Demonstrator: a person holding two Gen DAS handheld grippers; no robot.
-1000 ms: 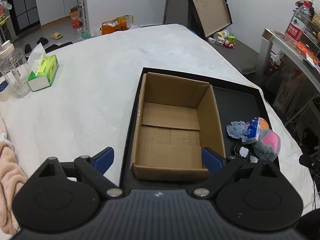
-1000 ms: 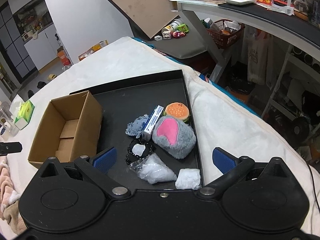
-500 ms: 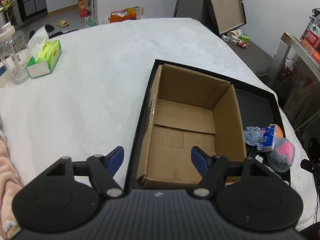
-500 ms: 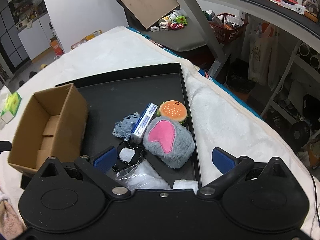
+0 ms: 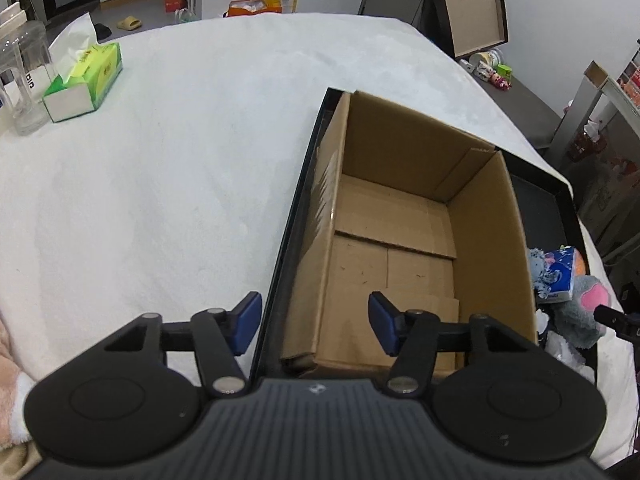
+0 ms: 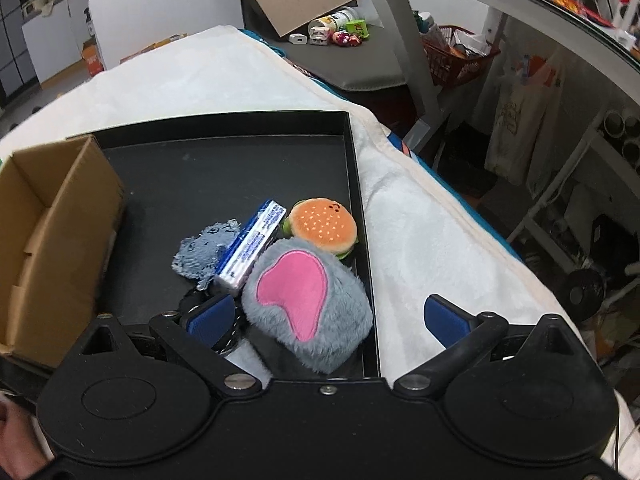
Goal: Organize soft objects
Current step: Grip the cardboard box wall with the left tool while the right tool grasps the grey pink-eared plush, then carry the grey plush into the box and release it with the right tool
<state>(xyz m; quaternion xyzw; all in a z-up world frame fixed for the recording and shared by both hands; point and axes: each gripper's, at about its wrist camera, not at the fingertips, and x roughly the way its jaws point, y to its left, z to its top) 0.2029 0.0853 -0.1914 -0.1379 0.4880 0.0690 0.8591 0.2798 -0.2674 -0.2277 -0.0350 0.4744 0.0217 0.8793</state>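
An empty cardboard box (image 5: pixel 400 240) stands at the left end of a black tray (image 5: pixel 298 192). My left gripper (image 5: pixel 316 322) hovers over the box's near left corner. Its jaws are closing, with the box's left wall and the tray rim between the blue pads, which touch nothing. In the right wrist view, a grey plush with a pink patch (image 6: pixel 308 300) lies between the fingers of my open right gripper (image 6: pixel 326 318), apart from both pads. Beside it lie a burger plush (image 6: pixel 324 226), a blue-and-white packet (image 6: pixel 252 248) and a denim scrap (image 6: pixel 200 252). The box (image 6: pixel 48 240) is at the left.
The tray (image 6: pixel 240 120) rests on a white blanket. A green tissue box (image 5: pixel 86 76) and a clear jar (image 5: pixel 24 80) stand far left, and a pink towel (image 5: pixel 12 360) lies at the near left. A metal shelf (image 6: pixel 520 12) stands to the right.
Both grippers have come down and closer. The left jaws have narrowed around the box's left wall. The grey plush now lies between the right fingers.
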